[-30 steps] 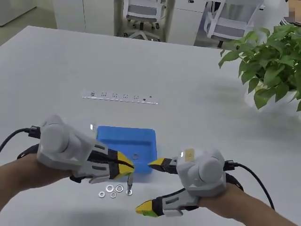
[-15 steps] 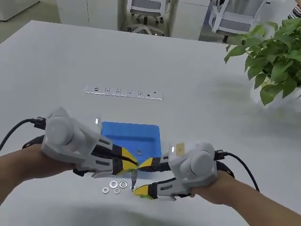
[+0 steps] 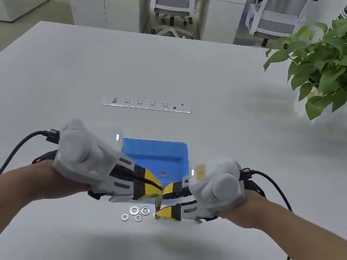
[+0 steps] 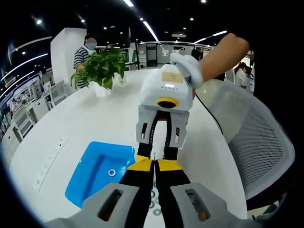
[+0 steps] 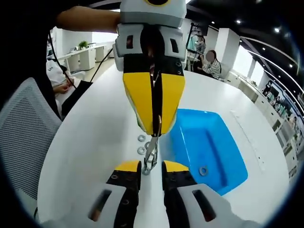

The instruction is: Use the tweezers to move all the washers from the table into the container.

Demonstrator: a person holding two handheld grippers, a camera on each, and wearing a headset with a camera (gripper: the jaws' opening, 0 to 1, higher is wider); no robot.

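Several steel washers [image 3: 135,213] lie on the white table in front of the blue container [image 3: 157,151], which holds one washer [image 3: 164,174]. My left gripper [image 3: 155,188] is shut on the top of the thin metal tweezers [image 5: 151,154], which point down at a washer [image 5: 146,171]. My right gripper [image 5: 151,167] faces the left one. Its jaws stand narrowly apart on either side of the tweezers' lower part, open. In the left gripper view, the container [image 4: 97,173] lies to the left of my left gripper [image 4: 155,166].
A white power strip [image 3: 146,104] lies beyond the container. A potted plant [image 3: 317,59] stands at the far right. Office chairs [image 3: 171,11] stand behind the table's far edge. Cables trail from both grippers.
My right gripper has moved left to the tweezers and its jaws have narrowed around them. The left gripper has held the tweezers over the washers.
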